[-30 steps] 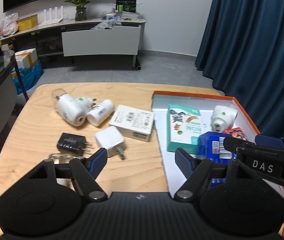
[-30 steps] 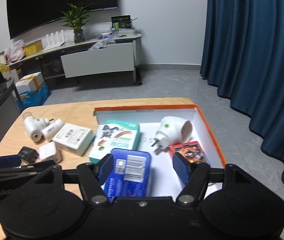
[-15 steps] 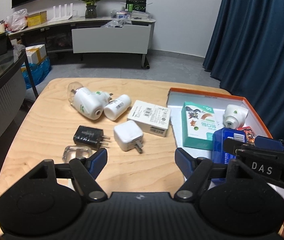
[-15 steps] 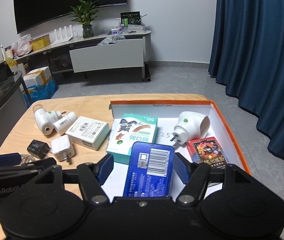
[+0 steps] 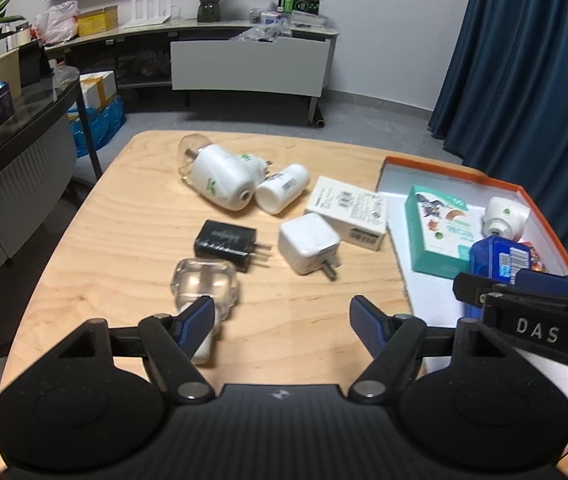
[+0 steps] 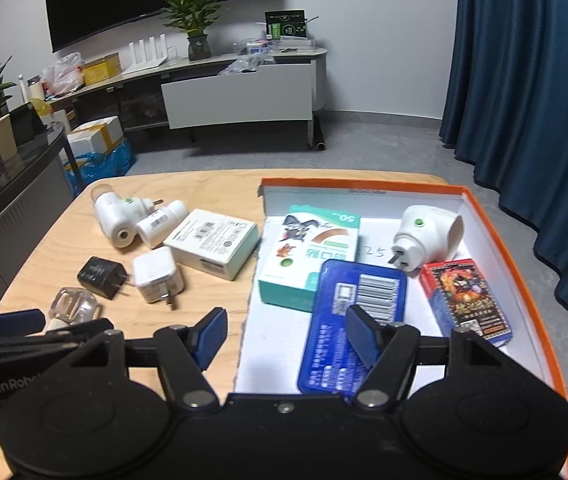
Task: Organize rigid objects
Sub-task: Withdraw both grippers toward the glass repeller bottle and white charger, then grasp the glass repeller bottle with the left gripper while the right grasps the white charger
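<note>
An orange-rimmed white box (image 6: 496, 224) on the wooden table (image 5: 131, 216) holds a teal carton (image 6: 312, 256), a blue case (image 6: 356, 320), a white plug-in device (image 6: 428, 236) and a red card pack (image 6: 468, 300). Loose on the table lie a white plug-in unit (image 5: 219, 180), a white bottle (image 5: 281, 188), a white carton (image 5: 348, 210), a white charger (image 5: 310, 244), a black charger (image 5: 225, 242) and a clear cap (image 5: 203, 288). My left gripper (image 5: 281, 322) is open above the table, its left finger beside the clear cap. My right gripper (image 6: 286, 336) is open and empty over the box's left edge.
The box (image 5: 532, 208) sits at the table's right end, near a dark blue curtain (image 5: 524, 60). A glass-topped counter (image 5: 11, 128) stands to the left. A white cabinet (image 6: 239, 92) stands across the grey floor behind the table.
Both grippers have drawn back and up, so more of the table shows. The blue case now lies flat in the box, and the right gripper sits left of it with open jaws.
</note>
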Demonstrator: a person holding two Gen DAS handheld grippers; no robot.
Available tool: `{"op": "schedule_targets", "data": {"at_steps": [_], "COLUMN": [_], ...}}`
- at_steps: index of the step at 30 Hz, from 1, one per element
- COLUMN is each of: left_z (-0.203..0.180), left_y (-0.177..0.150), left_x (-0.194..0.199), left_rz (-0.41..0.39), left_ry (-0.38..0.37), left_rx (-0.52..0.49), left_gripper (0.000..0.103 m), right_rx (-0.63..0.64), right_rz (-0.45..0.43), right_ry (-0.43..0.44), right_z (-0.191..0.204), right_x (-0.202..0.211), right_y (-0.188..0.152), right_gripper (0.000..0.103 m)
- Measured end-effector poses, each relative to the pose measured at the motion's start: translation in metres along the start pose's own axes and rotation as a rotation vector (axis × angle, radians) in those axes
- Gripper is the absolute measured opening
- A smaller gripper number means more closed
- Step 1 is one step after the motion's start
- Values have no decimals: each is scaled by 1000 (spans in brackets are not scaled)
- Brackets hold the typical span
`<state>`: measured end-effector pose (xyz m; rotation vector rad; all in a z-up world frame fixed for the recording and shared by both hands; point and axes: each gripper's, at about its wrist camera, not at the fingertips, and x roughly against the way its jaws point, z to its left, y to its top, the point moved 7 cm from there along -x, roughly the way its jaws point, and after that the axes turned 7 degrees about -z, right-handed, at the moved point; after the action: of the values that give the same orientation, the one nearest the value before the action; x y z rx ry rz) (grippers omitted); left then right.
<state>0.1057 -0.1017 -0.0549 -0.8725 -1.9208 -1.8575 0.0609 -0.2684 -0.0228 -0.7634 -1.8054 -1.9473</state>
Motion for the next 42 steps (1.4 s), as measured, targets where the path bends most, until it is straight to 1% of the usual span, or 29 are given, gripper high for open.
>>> {"op": "schedule_targets", "data": {"at_steps": [11, 18, 22, 23, 24, 29, 30, 35, 42], "left_z": [35, 46, 49, 49, 50, 53, 53, 54, 63], "left_y": [-12, -12, -12, -11, -11, -8, -7, -7, -5], "left_x": [-14, -30, -37, -38, -40, -44, -45, -45, -41], "left_rz": [29, 42, 50, 48, 50, 29, 26, 7, -4], "left_ry": [52, 71, 61, 61, 58, 52, 49, 39, 33], "left_rx": [19, 19, 24, 22, 22, 5, 0, -9, 22], "left_gripper": [76, 76, 72, 69, 64, 55, 51, 48, 47], "right_rx": [26, 48, 62, 65, 67, 83, 84, 90, 105], "right_rz": [20, 30, 35, 37, 37, 42, 44, 65, 105], "right_ry": [47, 84, 102, 108, 114, 131, 134, 158, 196], "right_z": [18, 30, 37, 38, 40, 49, 51, 60, 74], "right_x": [-6, -15, -21, -22, -24, -34, -37, -51, -73], "right_y": [-8, -9, -6, -5, -3, 3, 4, 7, 9], "right_gripper": [78, 78, 78, 78, 78, 78, 78, 78, 79]}}
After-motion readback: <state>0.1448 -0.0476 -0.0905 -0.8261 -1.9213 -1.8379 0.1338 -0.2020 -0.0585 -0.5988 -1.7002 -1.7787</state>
